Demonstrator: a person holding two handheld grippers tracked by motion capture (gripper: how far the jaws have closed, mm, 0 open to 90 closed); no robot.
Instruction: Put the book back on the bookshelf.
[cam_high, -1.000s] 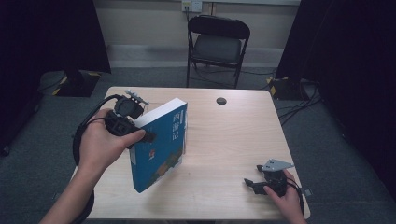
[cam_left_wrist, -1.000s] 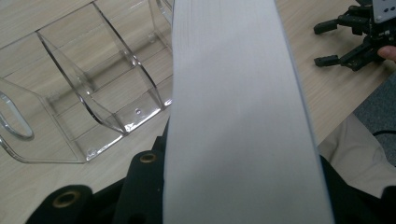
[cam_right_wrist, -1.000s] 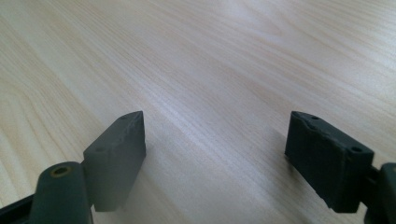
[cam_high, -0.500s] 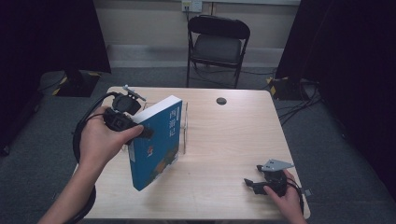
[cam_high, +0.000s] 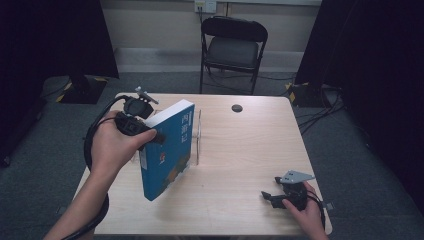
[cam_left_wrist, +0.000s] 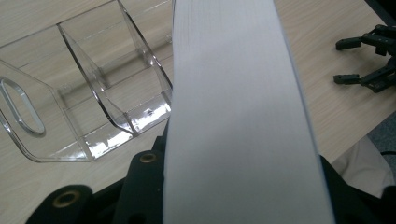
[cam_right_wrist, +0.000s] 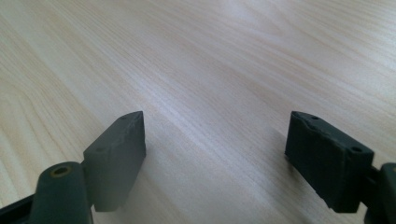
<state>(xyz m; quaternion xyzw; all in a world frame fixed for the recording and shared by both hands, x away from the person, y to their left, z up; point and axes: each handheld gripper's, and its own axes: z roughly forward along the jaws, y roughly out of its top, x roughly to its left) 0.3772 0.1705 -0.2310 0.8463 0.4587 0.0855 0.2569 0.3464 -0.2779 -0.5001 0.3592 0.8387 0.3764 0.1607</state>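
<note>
A thick blue book (cam_high: 167, 150) hangs tilted over the left half of the wooden table (cam_high: 240, 150), one corner low towards the front edge. My left gripper (cam_high: 158, 137) is shut on it near the upper left edge. In the left gripper view the book's white page edge (cam_left_wrist: 238, 107) runs up between the jaws. A clear acrylic rack (cam_left_wrist: 93, 93) with slanted dividers stands just beyond the book, and one of its panels (cam_high: 198, 135) shows at the book's right. My right gripper (cam_high: 270, 197) rests on the table at the front right, open, with bare wood between its fingers (cam_right_wrist: 116, 154).
A small black round thing (cam_high: 237, 108) lies near the table's far edge. A black folding chair (cam_high: 232, 47) stands behind the table. The left gripper's cable (cam_high: 92, 150) loops off the table's left side. Dark curtains hang on both sides.
The book in my left gripper has shifted slightly left and up, so the clear rack's panel now shows at its right. The right gripper has stayed put.
</note>
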